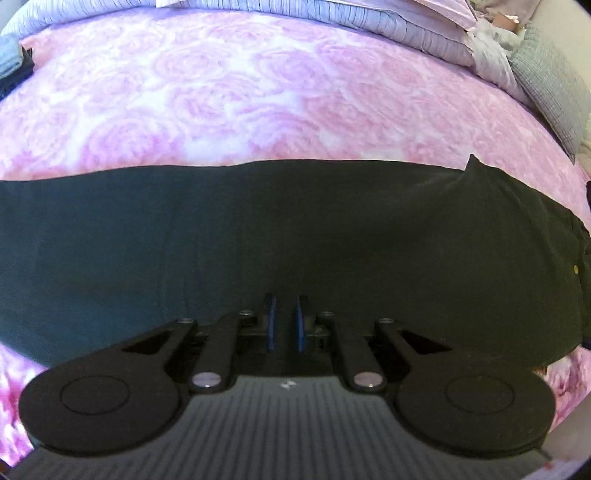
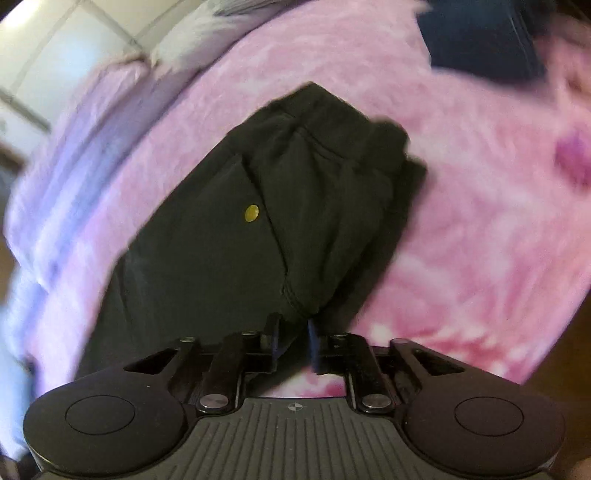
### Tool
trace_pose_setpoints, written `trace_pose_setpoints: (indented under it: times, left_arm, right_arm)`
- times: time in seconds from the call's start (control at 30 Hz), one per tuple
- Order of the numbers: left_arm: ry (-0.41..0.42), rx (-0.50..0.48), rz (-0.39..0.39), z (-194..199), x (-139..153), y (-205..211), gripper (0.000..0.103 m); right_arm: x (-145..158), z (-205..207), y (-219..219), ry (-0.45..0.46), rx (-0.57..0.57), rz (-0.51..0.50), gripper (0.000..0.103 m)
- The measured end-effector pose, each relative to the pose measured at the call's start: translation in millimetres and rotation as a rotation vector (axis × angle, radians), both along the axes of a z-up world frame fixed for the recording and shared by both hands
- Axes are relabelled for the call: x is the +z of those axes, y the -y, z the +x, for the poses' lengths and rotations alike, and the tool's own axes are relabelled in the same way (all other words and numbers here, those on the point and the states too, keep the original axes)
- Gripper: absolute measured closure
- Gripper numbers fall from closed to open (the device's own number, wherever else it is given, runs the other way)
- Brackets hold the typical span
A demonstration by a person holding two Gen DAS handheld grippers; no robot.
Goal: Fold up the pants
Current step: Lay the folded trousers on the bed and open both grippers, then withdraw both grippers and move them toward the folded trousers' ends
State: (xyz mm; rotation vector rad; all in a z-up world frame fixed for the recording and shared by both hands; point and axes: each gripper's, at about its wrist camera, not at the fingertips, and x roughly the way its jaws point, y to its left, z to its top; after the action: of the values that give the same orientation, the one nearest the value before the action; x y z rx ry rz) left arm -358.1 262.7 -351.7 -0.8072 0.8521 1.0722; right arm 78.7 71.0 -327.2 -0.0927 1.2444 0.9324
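Dark pants lie flat and stretched left to right across a pink rose-patterned bedspread. My left gripper sits at their near long edge. Its blue pads stand almost together, with only dark cloth showing in the narrow gap. In the blurred right wrist view the pants run away from me, with the waistband at the far end and a small yellow dot beside a pocket seam. My right gripper is shut on a bunched fold of the pants' near edge. The same dot shows at the far right in the left wrist view.
A lilac striped quilt and a grey checked pillow line the back of the bed. Dark folded clothes lie at the far left edge. A dark blue item rests on the bedspread beyond the waistband. Pale floor tiles show past the bed.
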Motion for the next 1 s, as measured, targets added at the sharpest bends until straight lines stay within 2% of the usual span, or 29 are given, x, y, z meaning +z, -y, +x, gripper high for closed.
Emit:
trace_pose_setpoints:
  times: [0.07, 0.1, 0.13, 0.17, 0.23, 0.27, 0.3, 0.33, 0.37, 0.4, 0.47, 0.53, 0.6, 0.67, 0.73, 0.8, 0.87, 1.0]
  left_arm:
    - [0.008, 0.022, 0.005, -2, 5, 5, 0.094]
    - [0.021, 0.032, 0.013, -2, 9, 8, 0.092]
    - [0.028, 0.035, 0.021, -1, 10, 11, 0.091]
    - [0.029, 0.033, 0.029, 1, 11, 16, 0.088]
    - [0.015, 0.016, 0.012, 8, 5, 22, 0.083]
    - [-0.006, 0.015, -0.004, 12, -1, 24, 0.081]
    - [-0.032, 0.016, -0.011, 15, -8, 26, 0.080]
    - [-0.050, 0.014, -0.007, 19, -9, 27, 0.080]
    - [-0.071, 0.009, -0.006, 23, -7, 26, 0.079]
    - [-0.089, 0.003, -0.019, 27, -4, 23, 0.078]
    - [-0.107, -0.002, -0.053, 31, 6, 20, 0.078]
    - [-0.116, 0.003, -0.071, 30, 22, 22, 0.077]
    - [-0.134, 0.012, -0.083, 27, 49, 27, 0.071]
    - [-0.159, 0.011, -0.100, 24, 74, 32, 0.067]
    - [-0.190, 0.010, -0.098, 20, 100, 42, 0.065]
    - [-0.203, 0.010, -0.088, 14, 128, 57, 0.051]
    - [-0.203, 0.018, -0.075, 8, 151, 70, 0.044]
    - [-0.220, 0.031, -0.042, -1, 193, 98, 0.041]
  right_arm:
    - [23, -22, -10, 0.206, 0.061, -0.099, 0.081]
    - [35, -38, -15, 0.343, 0.109, -0.120, 0.081]
    - [39, -55, -13, 0.432, 0.166, -0.101, 0.081]
    - [41, -69, -15, 0.482, 0.231, -0.063, 0.080]
    - [33, -91, -26, 0.519, 0.359, -0.018, 0.078]
    - [21, -98, -31, 0.522, 0.408, -0.038, 0.076]
    - [1, -104, -38, 0.513, 0.461, -0.115, 0.074]
    - [-11, -109, -41, 0.529, 0.493, -0.148, 0.071]
    - [-12, -116, -38, 0.582, 0.521, -0.130, 0.068]
    - [-12, -121, -45, 0.611, 0.567, -0.169, 0.068]
    - [-5, -121, -56, 0.585, 0.597, -0.236, 0.067]
    - [9, -110, -64, 0.497, 0.584, -0.273, 0.066]
    - [33, -103, -59, 0.393, 0.549, -0.258, 0.062]
    - [53, -104, -56, 0.295, 0.527, -0.249, 0.046]
    - [74, -107, -54, 0.231, 0.521, -0.245, 0.040]
    - [95, -117, -47, 0.204, 0.546, -0.244, 0.039]
    - [119, -132, -45, 0.207, 0.586, -0.236, 0.038]
    - [157, -154, -32, 0.227, 0.661, -0.204, 0.038]
